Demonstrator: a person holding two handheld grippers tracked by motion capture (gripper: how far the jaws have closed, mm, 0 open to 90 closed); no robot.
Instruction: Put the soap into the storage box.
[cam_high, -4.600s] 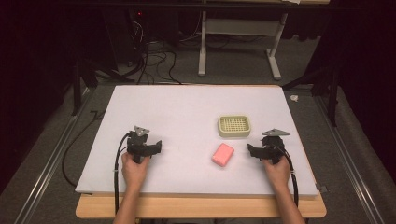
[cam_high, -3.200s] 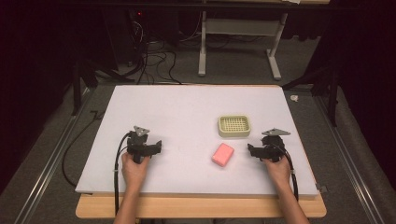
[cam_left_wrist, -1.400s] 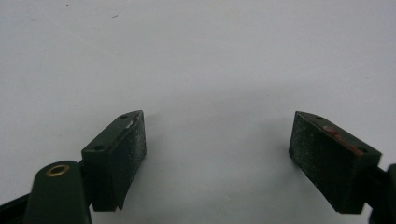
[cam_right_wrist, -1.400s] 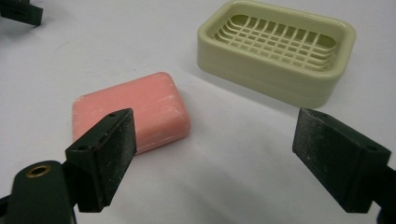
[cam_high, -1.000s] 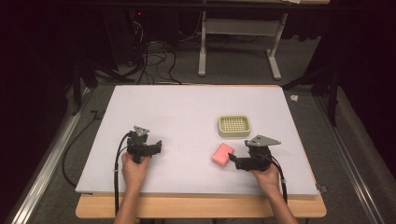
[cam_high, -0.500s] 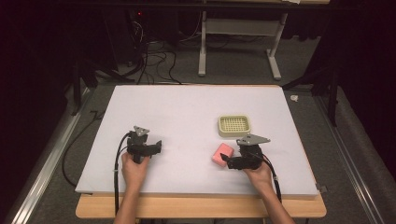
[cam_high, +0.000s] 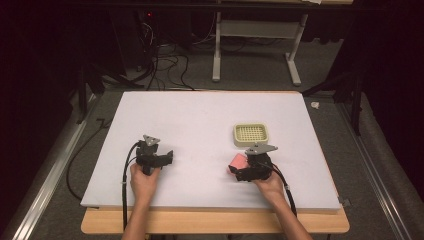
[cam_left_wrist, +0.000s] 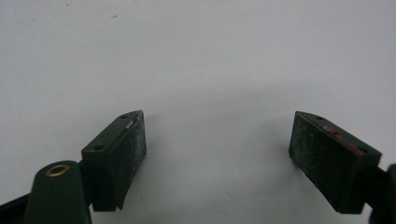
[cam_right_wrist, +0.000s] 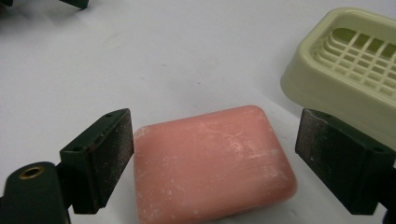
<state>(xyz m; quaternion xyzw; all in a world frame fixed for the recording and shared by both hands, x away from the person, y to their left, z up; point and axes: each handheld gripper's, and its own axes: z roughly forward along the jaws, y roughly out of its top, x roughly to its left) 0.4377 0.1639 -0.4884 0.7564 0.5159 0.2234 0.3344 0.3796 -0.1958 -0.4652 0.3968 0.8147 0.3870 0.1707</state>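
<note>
Right gripper (cam_right_wrist: 212, 154): jaws spread wide, one each side of the soap (cam_right_wrist: 212, 165), not closed on it. Left pad sits just beside the soap's left edge, maybe touching, can't tell. Right pad stands clear of the soap's right side with a gap. Soap is pink, rounded block, lying flat on the table (cam_right_wrist: 140, 60), whitish scuffing on top.

High view: right gripper (cam_high: 245, 170) is at the near right part of the table (cam_high: 200, 115), right hand (cam_high: 270, 184) behind it, forearm coming in from the bottom edge. Soap (cam_high: 237, 161) pokes out at the gripper's front left, partly covered by it.

Left gripper (cam_high: 167, 157) rests at the near left of the table, held by the left hand (cam_high: 144, 180), well apart from the soap. Left gripper view: left gripper (cam_left_wrist: 217, 140) jaws wide apart, nothing between them, just bare white table (cam_left_wrist: 210, 56) under them.

Further back: dish (cam_high: 251, 135), pale yellow-green, slotted grid inside, standing upright just beyond the right gripper. In the right gripper view the dish (cam_right_wrist: 348, 70) is up right of the soap, near but not touching it, and behind the right pad.

Beyond the table: floor with cables (cam_high: 165, 70) and a white stand (cam_high: 255, 45), dark background.
</note>
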